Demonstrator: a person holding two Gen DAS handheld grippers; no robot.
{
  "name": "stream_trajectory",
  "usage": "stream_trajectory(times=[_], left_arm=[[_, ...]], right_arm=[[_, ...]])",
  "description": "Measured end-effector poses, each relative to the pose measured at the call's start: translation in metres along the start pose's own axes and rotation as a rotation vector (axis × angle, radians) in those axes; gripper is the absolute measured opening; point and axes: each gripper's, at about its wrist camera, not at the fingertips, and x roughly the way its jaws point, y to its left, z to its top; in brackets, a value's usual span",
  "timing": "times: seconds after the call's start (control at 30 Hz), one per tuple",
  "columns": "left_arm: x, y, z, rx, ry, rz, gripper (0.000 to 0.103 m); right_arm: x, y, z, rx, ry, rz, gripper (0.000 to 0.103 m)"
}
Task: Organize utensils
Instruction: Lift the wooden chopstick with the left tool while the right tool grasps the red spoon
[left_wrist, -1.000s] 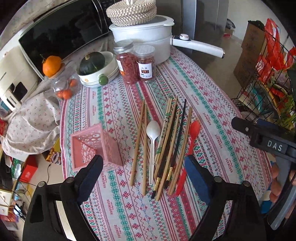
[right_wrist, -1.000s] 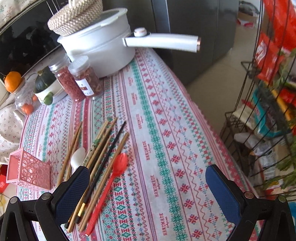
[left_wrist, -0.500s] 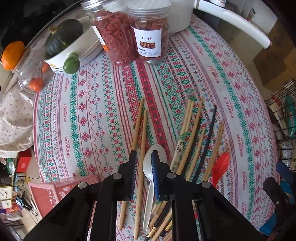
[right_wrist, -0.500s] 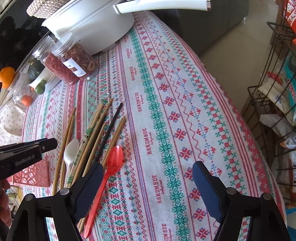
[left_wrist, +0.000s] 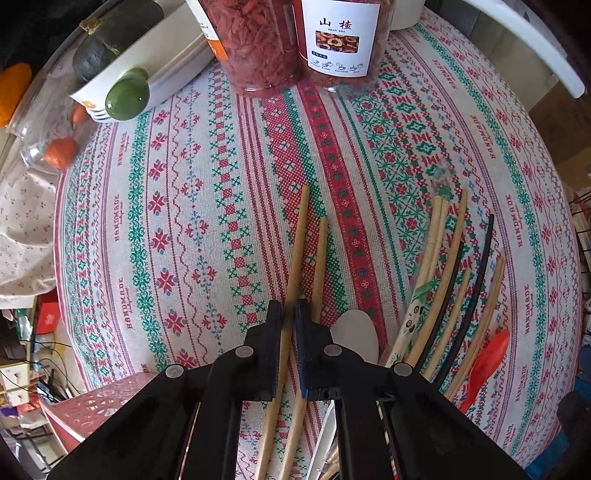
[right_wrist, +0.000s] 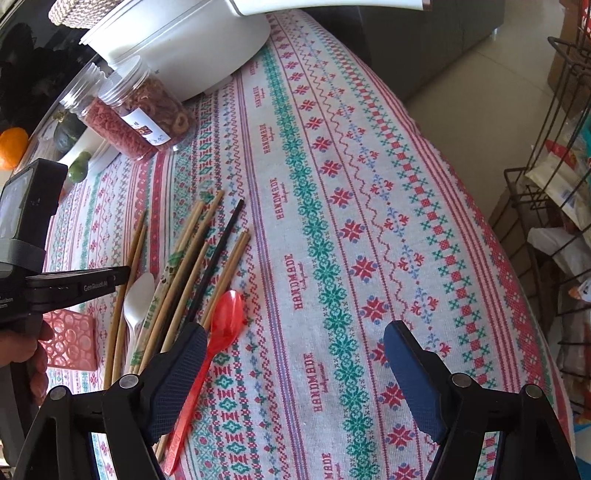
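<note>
My left gripper (left_wrist: 289, 314) is clenched on a pale wooden chopstick (left_wrist: 295, 258) lying on the bench (left_wrist: 177, 221), its twin (left_wrist: 318, 266) just beside. My right gripper (right_wrist: 295, 354) hangs released over bare cloth, red spoon (right_wrist: 221, 328) by its left finger.

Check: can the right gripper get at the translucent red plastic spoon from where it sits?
Probably yes. The right gripper is open and empty, and the translucent red plastic spoon lies flat on the tablecloth just inside its left pad, nothing on top. Only the neighbouring bamboo chopstick lies close alongside.
</note>
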Motion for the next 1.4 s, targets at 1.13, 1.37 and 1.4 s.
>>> stream_trajectory(times=[1.13,1.37,1.4], left_arm=[[-0.164,0.074,-0.221,-0.004,-0.607,-0.33,0.006],[-0.188,0.092,-0.239,-0.018,-0.704,-0.328,0.006],[-0.194,0.095,-0.244,-0.02,-0.729,-0.325,0.006]], right_arm=[[0.077,0.045,0.004,-0.087,0.014,0.068,0.007],[0.048,0.051,0.001,-0.127,-0.05,0.067,0.002],[0.037,0.054,0.0,-0.133,-0.074,0.073,0.002]])
